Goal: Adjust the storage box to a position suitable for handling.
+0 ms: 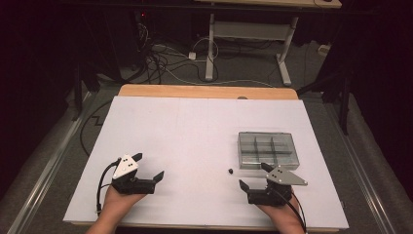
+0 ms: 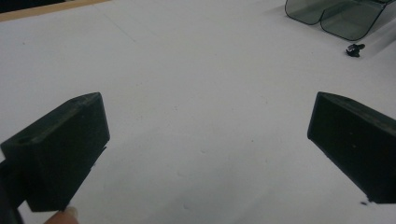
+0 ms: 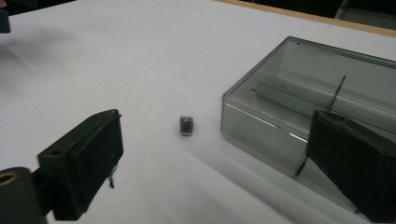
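Note:
A smoky clear plastic box (image 1: 268, 149) with inner dividers sits on the white sheet at the right. A tiny dark metal part (image 1: 230, 171) lies on the sheet just left of the box's near corner. My right gripper (image 1: 253, 175) rests near the front edge, just in front of the box, open and holding nothing. In the right gripper view the part (image 3: 186, 125) lies ahead between the wide jaws (image 3: 217, 121), beside the box (image 3: 317, 79). My left gripper (image 1: 150, 165) rests at the front left, open and empty (image 2: 208, 105). Far off in its view are the box (image 2: 336, 16) and the part (image 2: 355, 49).
The white sheet (image 1: 195, 126) covers a wooden table whose far edge (image 1: 207, 91) shows. Beyond it the floor holds tangled cables (image 1: 160, 63) and another desk's white legs (image 1: 210, 48). Dark curtains close in both sides.

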The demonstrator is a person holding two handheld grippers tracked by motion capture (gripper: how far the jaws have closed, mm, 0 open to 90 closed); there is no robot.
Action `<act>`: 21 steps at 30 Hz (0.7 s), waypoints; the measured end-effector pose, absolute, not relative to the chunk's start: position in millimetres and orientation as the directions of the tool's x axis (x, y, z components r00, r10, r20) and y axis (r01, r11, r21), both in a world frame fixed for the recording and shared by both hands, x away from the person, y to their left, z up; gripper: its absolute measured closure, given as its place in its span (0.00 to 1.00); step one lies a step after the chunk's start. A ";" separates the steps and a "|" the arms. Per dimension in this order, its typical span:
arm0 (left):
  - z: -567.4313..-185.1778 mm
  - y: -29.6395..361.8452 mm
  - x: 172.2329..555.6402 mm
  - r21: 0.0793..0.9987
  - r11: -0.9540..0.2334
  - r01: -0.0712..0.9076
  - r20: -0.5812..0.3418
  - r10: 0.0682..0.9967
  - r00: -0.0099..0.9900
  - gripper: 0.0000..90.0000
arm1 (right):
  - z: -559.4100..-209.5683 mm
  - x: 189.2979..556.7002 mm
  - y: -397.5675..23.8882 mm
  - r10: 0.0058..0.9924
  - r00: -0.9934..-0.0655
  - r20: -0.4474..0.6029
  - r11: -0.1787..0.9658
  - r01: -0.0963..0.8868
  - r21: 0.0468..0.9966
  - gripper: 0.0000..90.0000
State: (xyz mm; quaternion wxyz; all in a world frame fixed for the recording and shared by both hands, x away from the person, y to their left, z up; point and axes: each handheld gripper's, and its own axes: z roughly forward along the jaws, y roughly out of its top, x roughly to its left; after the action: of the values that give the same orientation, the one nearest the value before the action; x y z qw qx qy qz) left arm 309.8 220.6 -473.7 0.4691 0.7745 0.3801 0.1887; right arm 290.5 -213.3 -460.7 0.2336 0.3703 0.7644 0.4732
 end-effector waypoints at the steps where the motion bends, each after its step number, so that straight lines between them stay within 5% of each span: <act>1: -473.5 220.6 310.2 0.867 -0.267 0.421 -0.082 0.757 0.648 0.00 | -460.0 289.8 -212.1 0.784 -0.621 0.000 0.274 0.346 0.897 0.10; 9: -472.2 220.7 309.3 0.871 -0.264 0.414 -0.090 0.743 0.663 0.00 | -458.8 288.1 -202.4 0.754 -0.657 0.012 0.291 0.349 0.891 0.31; 16: -475.4 221.8 311.3 0.869 -0.263 0.419 -0.098 0.739 0.666 0.00 | -460.6 296.7 -186.5 0.719 -0.695 -0.005 0.350 0.356 0.867 0.64; 21: -478.6 220.8 313.6 0.865 -0.281 0.415 -0.084 0.735 0.673 0.00 | -462.4 304.9 -180.5 0.729 -0.684 -0.015 0.372 0.378 0.848 0.72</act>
State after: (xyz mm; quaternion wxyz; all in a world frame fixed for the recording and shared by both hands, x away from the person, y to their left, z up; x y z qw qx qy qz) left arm 313.6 220.8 -478.6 0.4738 0.7824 0.3674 0.1687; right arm 304.9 -180.5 -462.4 0.1986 0.3442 0.8040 0.4424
